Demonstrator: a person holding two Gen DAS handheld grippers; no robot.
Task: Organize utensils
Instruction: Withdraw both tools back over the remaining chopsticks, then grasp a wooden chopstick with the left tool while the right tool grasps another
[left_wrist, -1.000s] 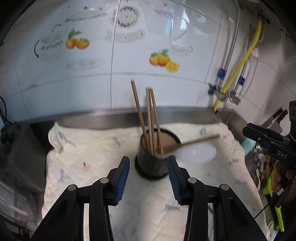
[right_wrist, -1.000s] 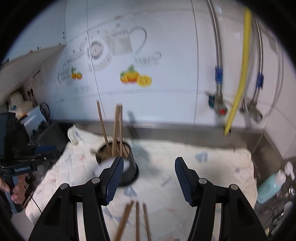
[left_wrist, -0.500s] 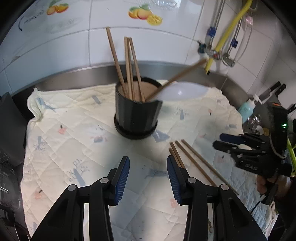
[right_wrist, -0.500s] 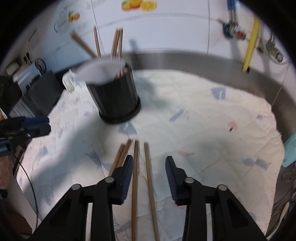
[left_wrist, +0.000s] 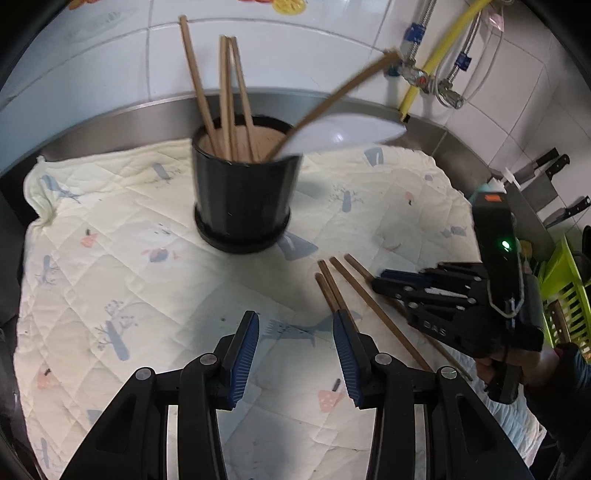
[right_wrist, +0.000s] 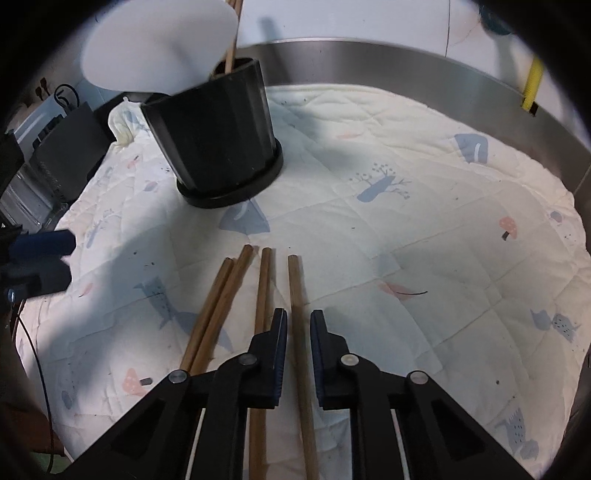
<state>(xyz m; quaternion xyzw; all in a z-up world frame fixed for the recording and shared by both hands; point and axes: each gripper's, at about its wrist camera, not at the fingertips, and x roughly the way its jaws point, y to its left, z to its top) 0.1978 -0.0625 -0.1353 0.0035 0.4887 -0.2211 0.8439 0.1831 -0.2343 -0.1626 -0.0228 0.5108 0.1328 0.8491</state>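
A black utensil holder (left_wrist: 242, 199) stands on the quilted cloth (left_wrist: 110, 258); it also shows in the right wrist view (right_wrist: 218, 136). It holds three wooden chopsticks (left_wrist: 225, 96) and a white rice paddle (left_wrist: 343, 133) with a wooden handle. Several loose chopsticks (right_wrist: 236, 299) lie on the cloth. My right gripper (right_wrist: 298, 323) is low over them, its jaws nearly closed around the rightmost chopstick (right_wrist: 297, 295); it also shows in the left wrist view (left_wrist: 384, 284). My left gripper (left_wrist: 295, 339) is open and empty, above the cloth in front of the holder.
A steel rim (right_wrist: 406, 55) runs behind the cloth below the tiled wall. A yellow hose and braided pipes (left_wrist: 436, 62) hang at the right. Knives (left_wrist: 554, 166) and a green rack (left_wrist: 565, 284) stand at the far right. Dark appliances (right_wrist: 55, 147) sit left.
Both grippers have pulled back from the holder and tilted down. My right gripper has dropped onto the loose chopsticks and narrowed its jaws around the rightmost one.
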